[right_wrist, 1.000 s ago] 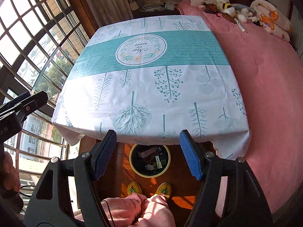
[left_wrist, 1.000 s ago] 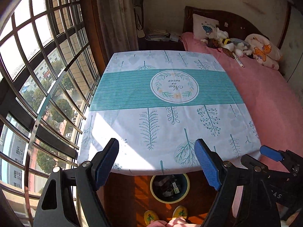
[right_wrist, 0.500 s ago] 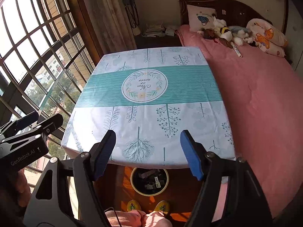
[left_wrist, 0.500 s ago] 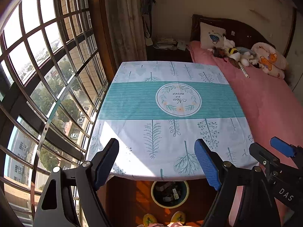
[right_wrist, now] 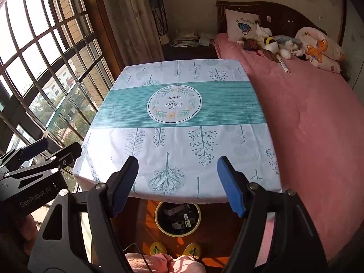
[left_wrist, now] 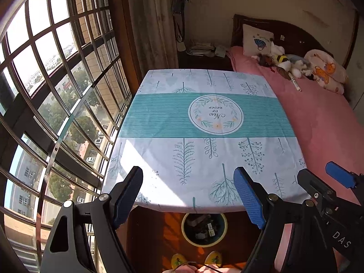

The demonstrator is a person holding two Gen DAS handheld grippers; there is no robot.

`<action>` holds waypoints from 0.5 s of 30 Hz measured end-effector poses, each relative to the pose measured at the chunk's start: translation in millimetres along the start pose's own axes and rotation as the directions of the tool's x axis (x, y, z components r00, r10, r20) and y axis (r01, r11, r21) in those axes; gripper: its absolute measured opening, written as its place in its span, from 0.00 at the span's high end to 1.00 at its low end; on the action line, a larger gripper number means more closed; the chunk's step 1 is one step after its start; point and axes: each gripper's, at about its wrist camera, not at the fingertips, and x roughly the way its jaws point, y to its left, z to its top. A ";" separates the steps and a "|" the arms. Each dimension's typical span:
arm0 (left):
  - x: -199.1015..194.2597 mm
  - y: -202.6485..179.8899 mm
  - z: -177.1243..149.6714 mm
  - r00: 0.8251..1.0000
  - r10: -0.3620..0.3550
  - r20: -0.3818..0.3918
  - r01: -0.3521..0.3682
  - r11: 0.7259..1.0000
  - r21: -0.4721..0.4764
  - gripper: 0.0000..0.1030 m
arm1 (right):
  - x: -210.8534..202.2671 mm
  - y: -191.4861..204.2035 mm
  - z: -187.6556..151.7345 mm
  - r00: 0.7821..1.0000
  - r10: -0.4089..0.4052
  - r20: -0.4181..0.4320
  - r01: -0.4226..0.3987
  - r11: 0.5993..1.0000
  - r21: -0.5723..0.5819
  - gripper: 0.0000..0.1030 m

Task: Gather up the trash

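Observation:
A round yellow-rimmed trash bin (left_wrist: 204,229) stands on the floor under the table's near edge, with several dark pieces of trash inside; it also shows in the right wrist view (right_wrist: 178,218). The table (left_wrist: 204,159) wears a white and teal leaf-print cloth with nothing on it. My left gripper (left_wrist: 188,193) is open and empty, held above the table's near edge. My right gripper (right_wrist: 177,179) is open and empty beside it. Each gripper shows at the edge of the other's view.
A pink bed (left_wrist: 323,122) with pillows and stuffed toys (left_wrist: 286,64) adjoins the table on the right. A barred window (left_wrist: 56,91) runs along the left. A nightstand with papers (left_wrist: 202,50) stands behind the table. The person's yellow slippers (right_wrist: 175,249) are beside the bin.
Both grippers have risen and pulled back from the table, so more of the room and far wall shows. Both stay open and empty.

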 end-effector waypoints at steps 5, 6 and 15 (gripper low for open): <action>3.0 -0.6 -3.5 1.000 -0.006 -0.006 0.006 1.000 -0.005 0.19 | -1.7 0.3 -2.4 1.000 -0.007 0.001 0.007 1.000 -0.015 0.32; 3.7 0.0 -3.4 1.000 -0.008 -0.008 0.008 1.000 -0.004 0.19 | -2.3 0.1 -2.7 1.000 -0.009 0.004 0.009 1.000 -0.018 0.33; 6.4 -2.5 -5.0 1.000 -0.014 -0.009 0.014 1.000 0.000 0.19 | -3.2 0.3 -4.0 1.000 -0.011 0.006 0.011 1.000 -0.021 0.32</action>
